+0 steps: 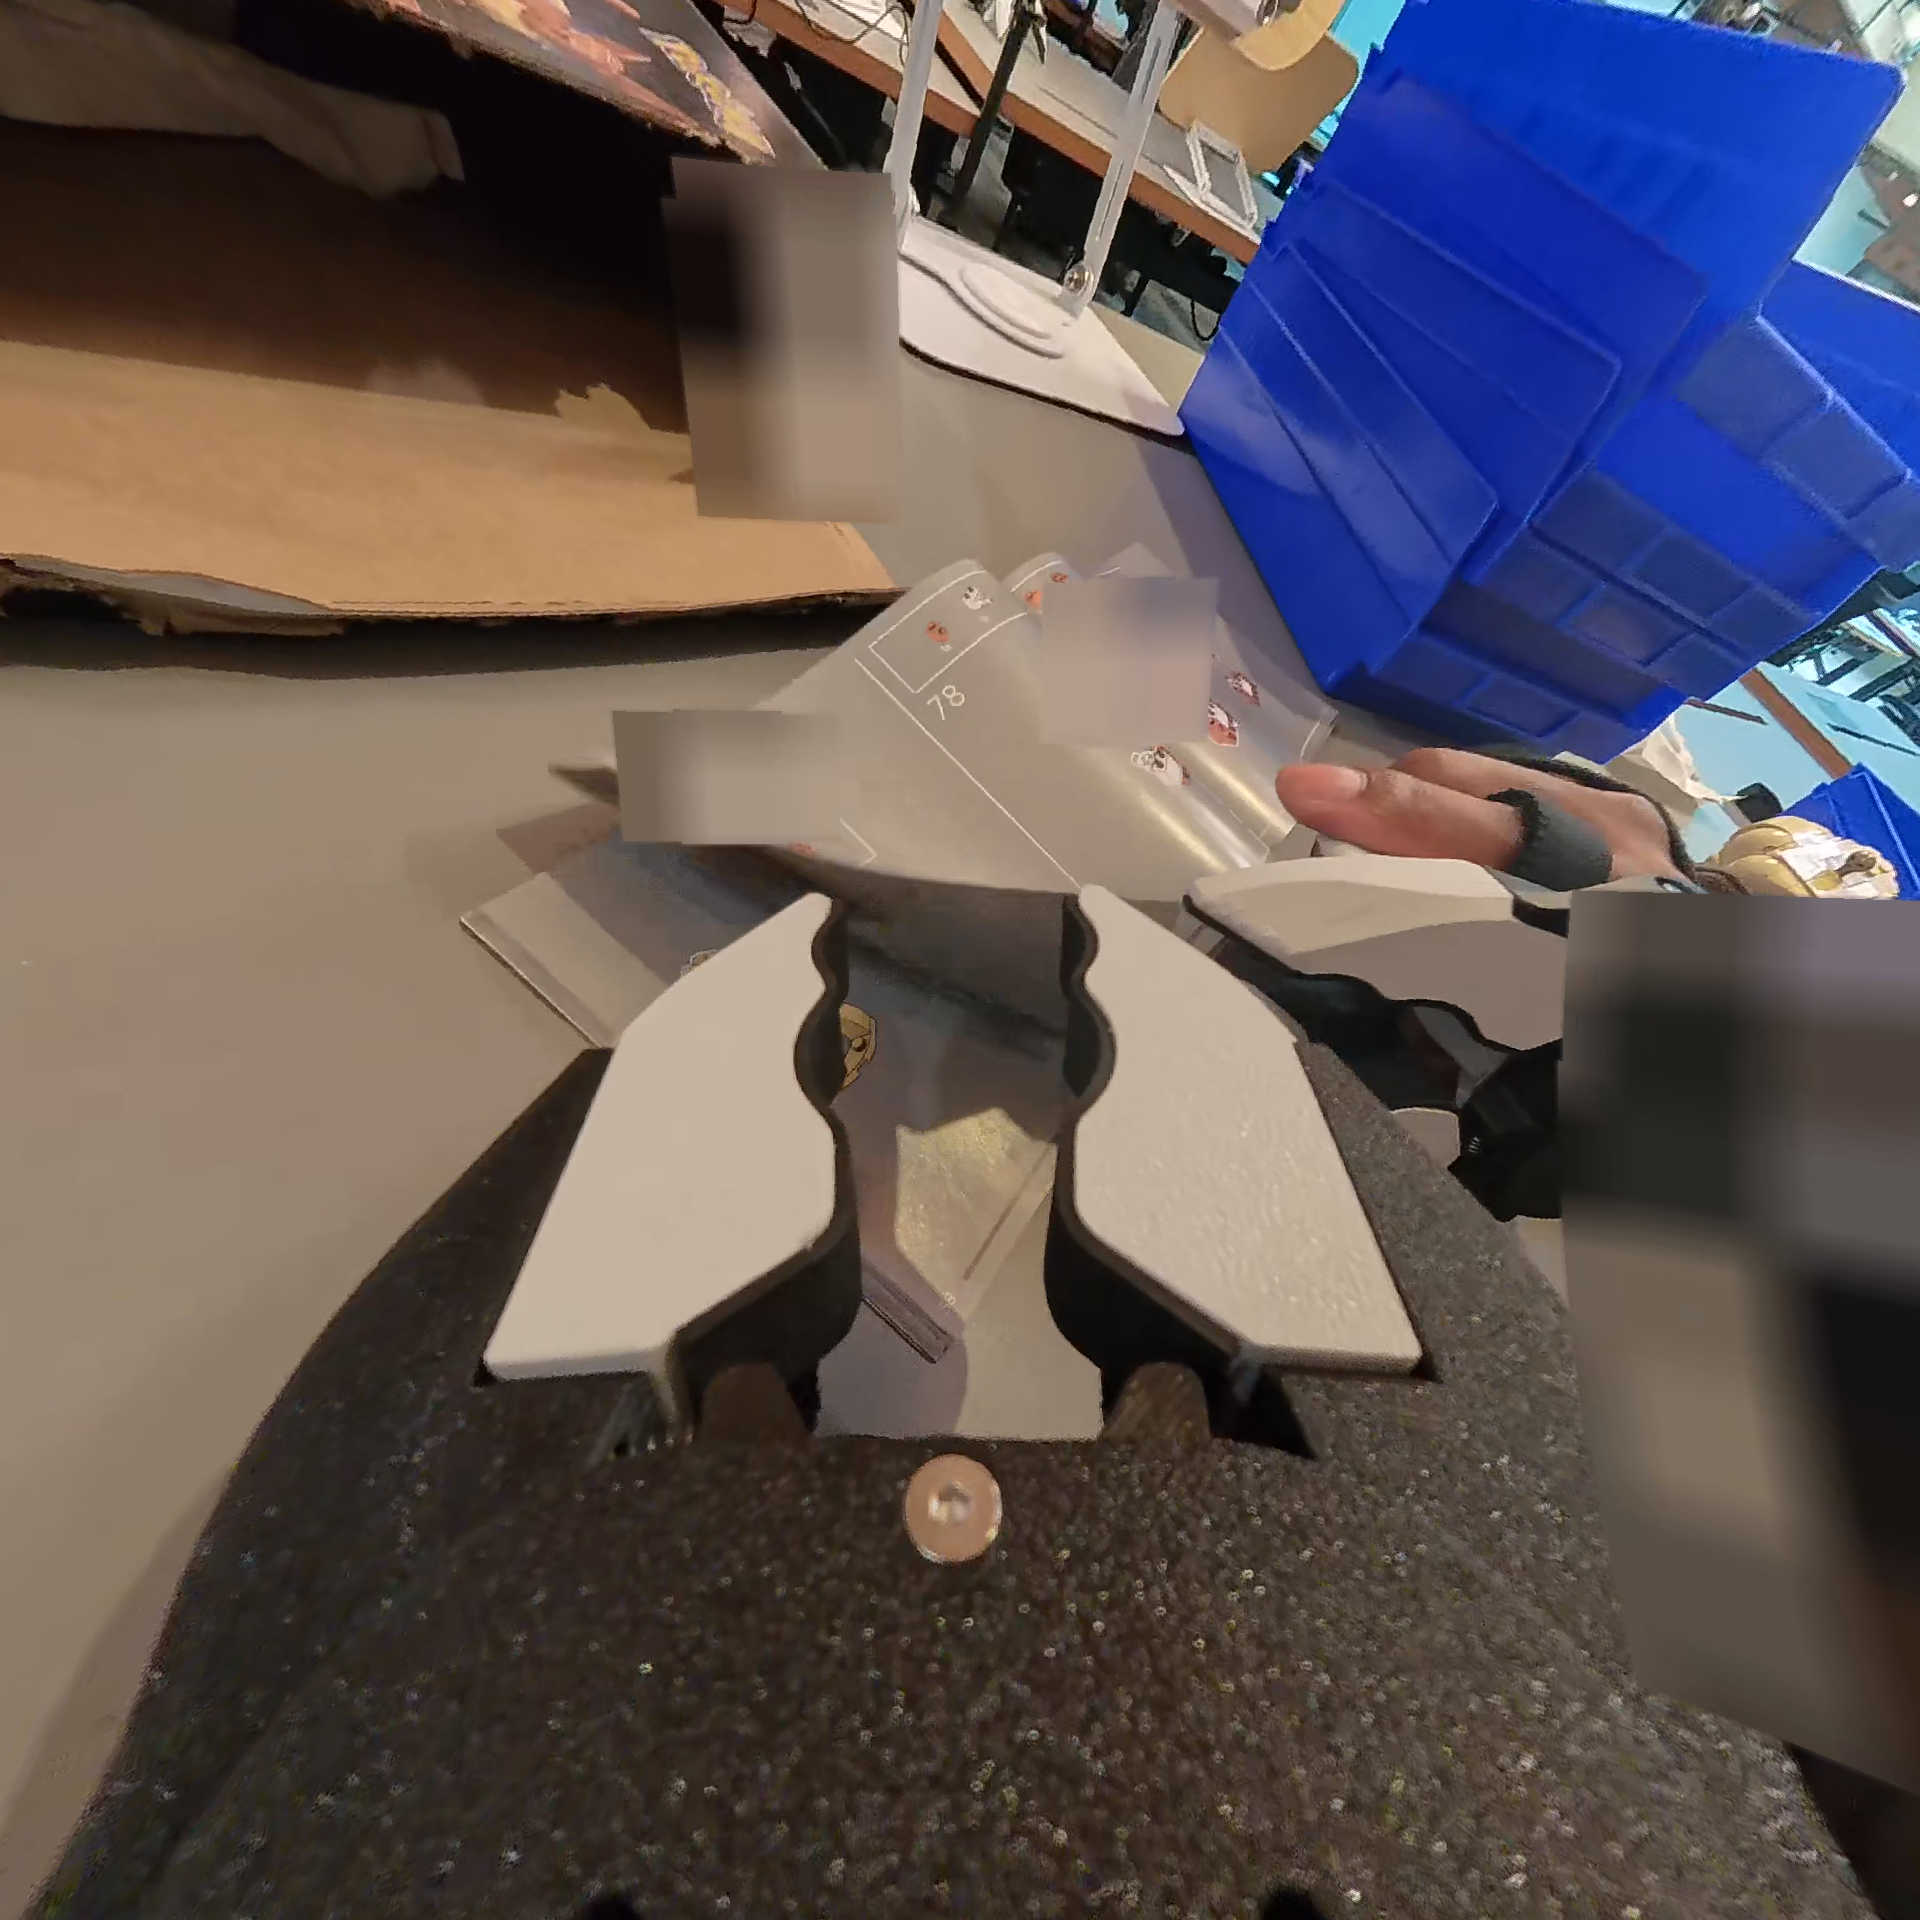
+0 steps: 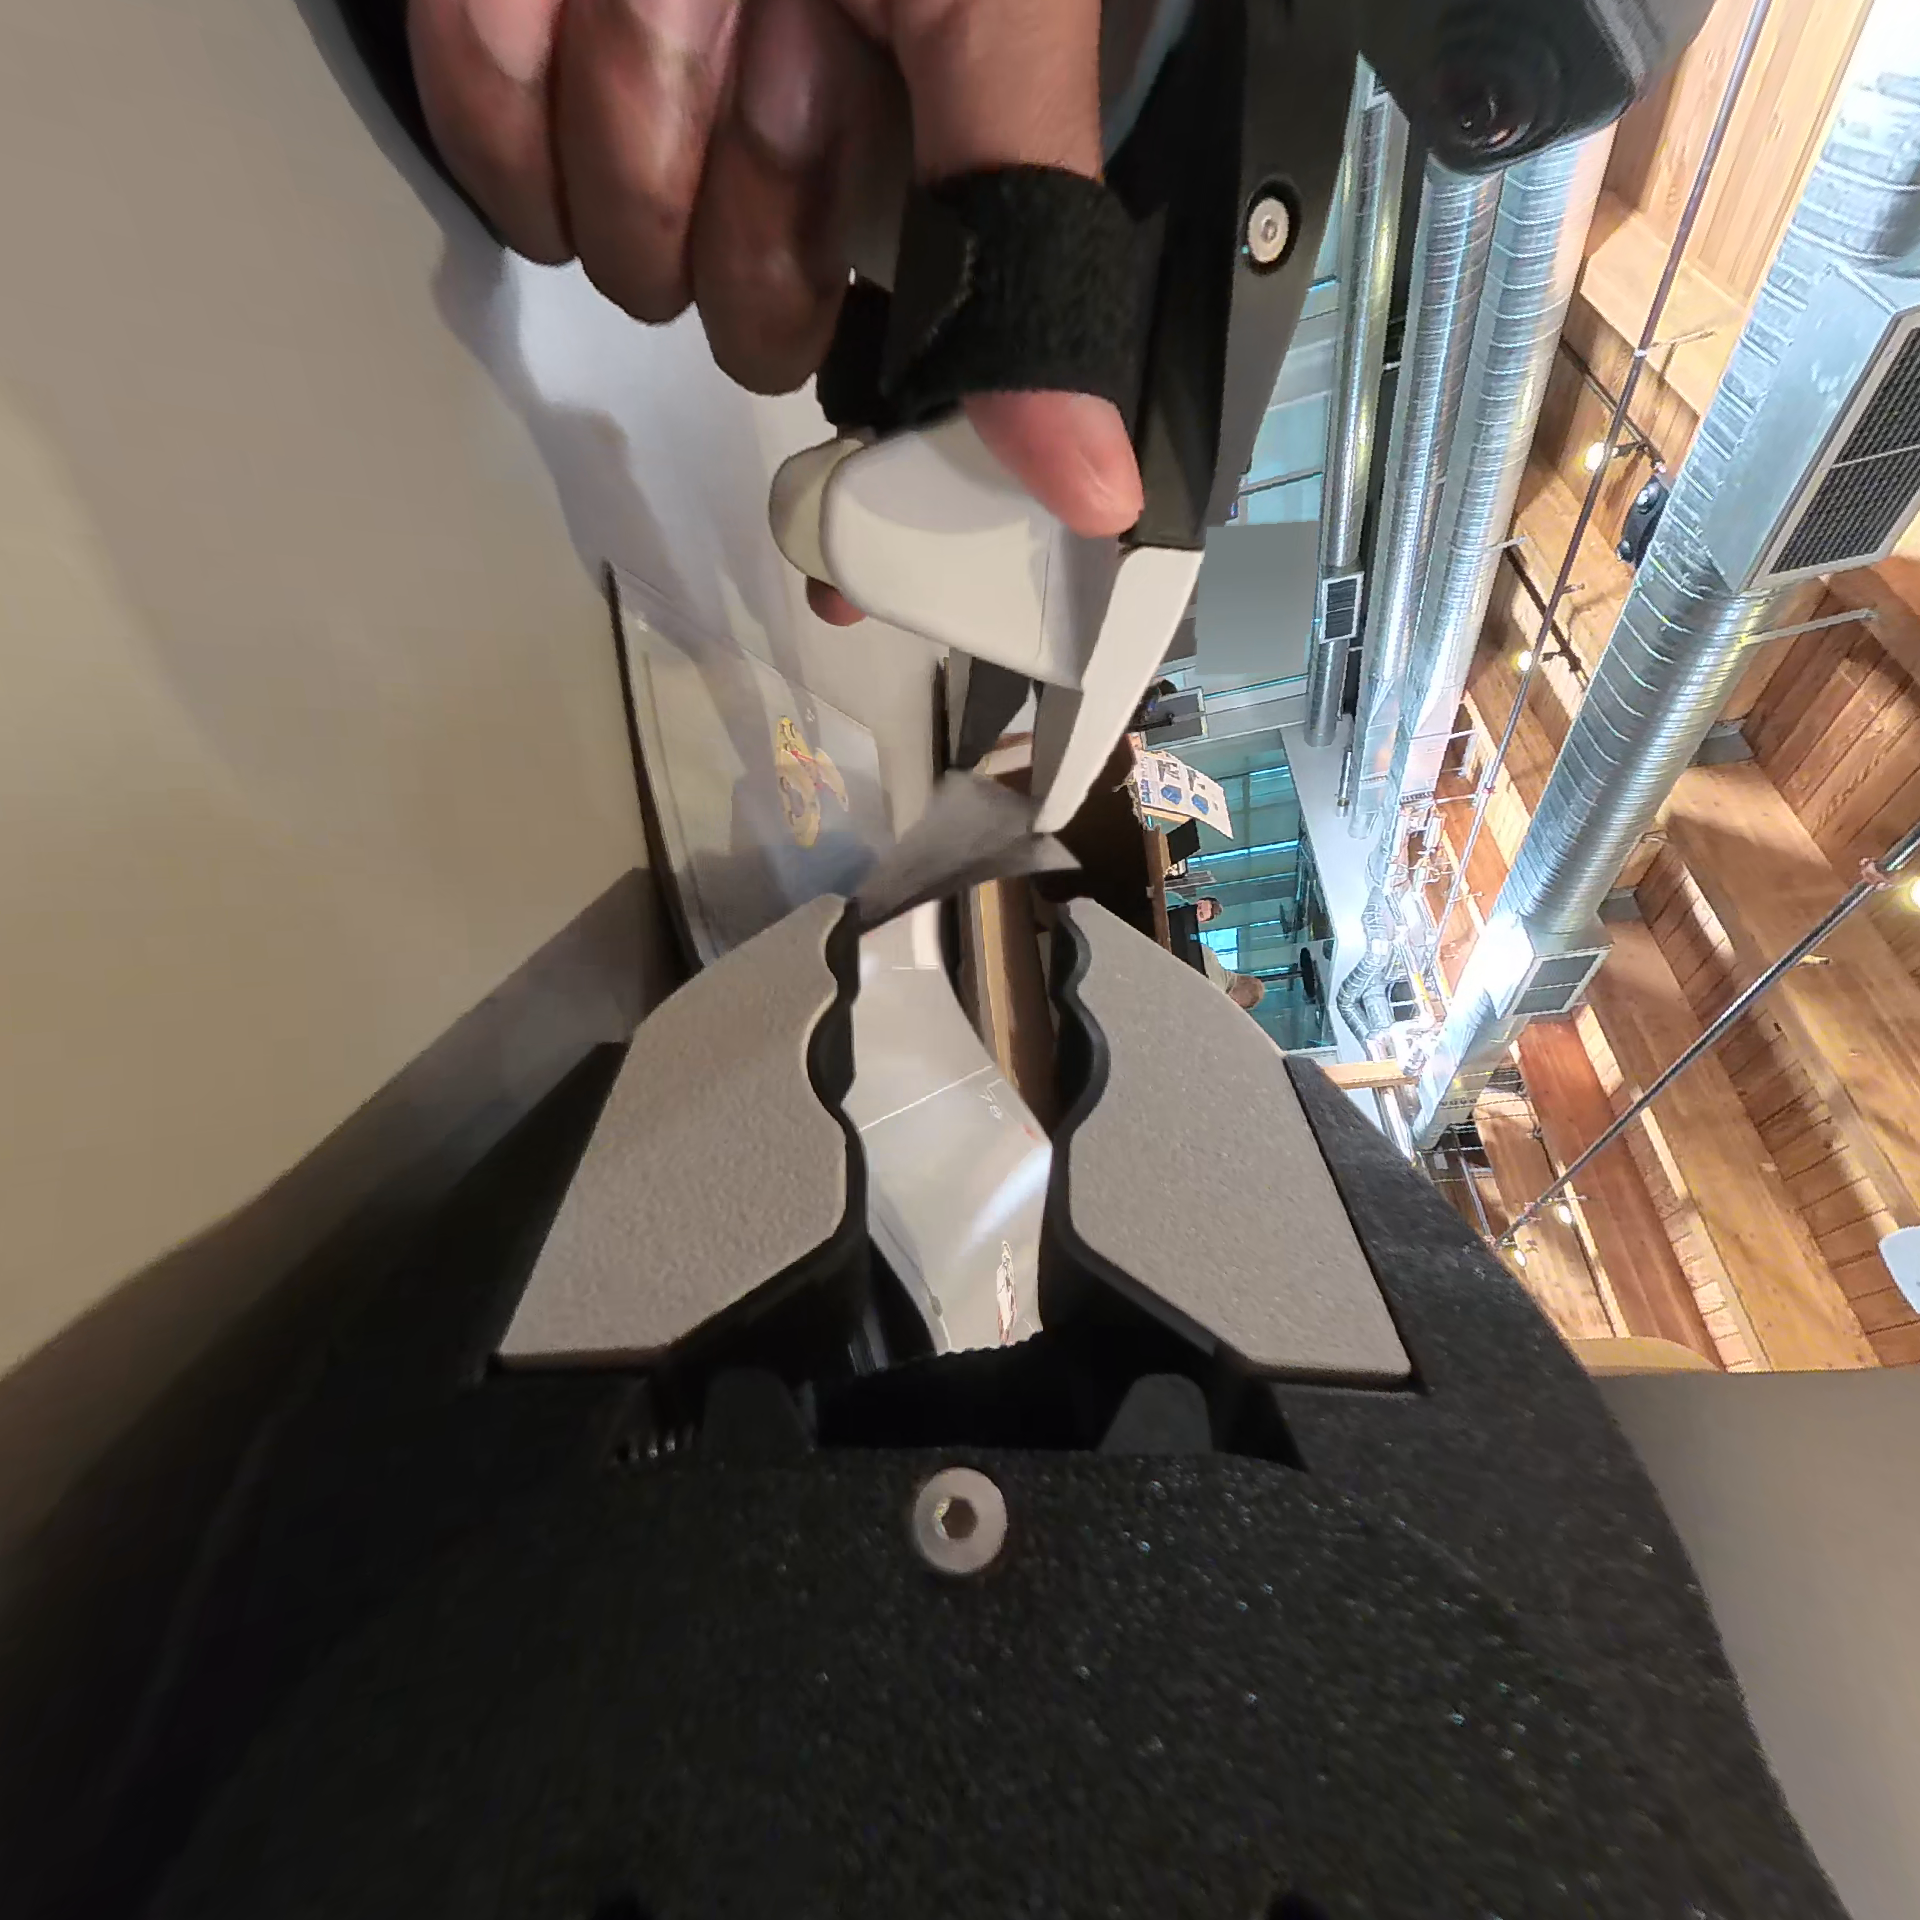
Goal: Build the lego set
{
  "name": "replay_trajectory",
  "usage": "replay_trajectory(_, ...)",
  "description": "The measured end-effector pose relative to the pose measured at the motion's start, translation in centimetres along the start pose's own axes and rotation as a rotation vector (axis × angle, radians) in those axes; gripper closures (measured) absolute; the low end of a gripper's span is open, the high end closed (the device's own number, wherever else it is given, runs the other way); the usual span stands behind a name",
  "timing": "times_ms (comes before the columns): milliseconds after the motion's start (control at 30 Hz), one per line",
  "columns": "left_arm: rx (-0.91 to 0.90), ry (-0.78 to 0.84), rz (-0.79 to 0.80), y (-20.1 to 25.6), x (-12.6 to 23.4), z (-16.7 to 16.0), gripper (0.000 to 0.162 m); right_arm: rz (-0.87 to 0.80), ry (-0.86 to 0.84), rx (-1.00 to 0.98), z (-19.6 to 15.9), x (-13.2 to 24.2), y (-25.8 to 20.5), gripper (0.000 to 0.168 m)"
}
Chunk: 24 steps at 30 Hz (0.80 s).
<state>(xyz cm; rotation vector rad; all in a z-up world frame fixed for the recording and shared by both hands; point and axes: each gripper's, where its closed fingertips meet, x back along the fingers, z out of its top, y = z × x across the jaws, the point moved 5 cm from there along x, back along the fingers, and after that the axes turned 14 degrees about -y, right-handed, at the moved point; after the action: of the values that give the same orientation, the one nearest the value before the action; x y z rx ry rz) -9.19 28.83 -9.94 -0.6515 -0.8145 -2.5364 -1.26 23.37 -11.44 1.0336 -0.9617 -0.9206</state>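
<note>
The instruction booklet [image 1: 966, 1195] lies open on the grey table [image 1: 260, 935]. One glossy page [image 1: 1039, 769] is lifted and curls upward. My left gripper [image 1: 951, 914] is open and hovers low over the booklet, with the printed page showing between its fingers. My right gripper [image 2: 956, 920] is open, and the curled page [image 2: 935, 1122] runs through the gap between its fingers. In the right wrist view the left gripper's fingertip [image 2: 1055, 800] touches the page's edge. The right gripper's finger [image 1: 1351, 914] and the hand holding it [image 1: 1403, 810] are at right in the left wrist view. A gold Lego piece [image 1: 1808, 862] sits at the far right.
An opened cardboard box [image 1: 364, 468] lies at the left rear. Stacked blue plastic bins [image 1: 1558, 364] stand at the right rear. A white stand base [image 1: 1029, 322] sits behind the booklet. A hand [image 2: 748, 156] grips the left gripper.
</note>
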Motion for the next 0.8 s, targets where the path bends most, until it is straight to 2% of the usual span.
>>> replay_trajectory(33, 0.0, -0.004, -0.002, 0.0, -0.01, -0.03, 0.123, 0.0, -0.002, -0.001, -0.03, -0.02, 0.0, 0.133)
replay_trajectory(800, -0.024, -0.101, 0.032, 0.17, -0.55, -0.83, 0.128, -0.031, 0.04, 0.006, 0.36, 0.52, 0.35, 0.132)
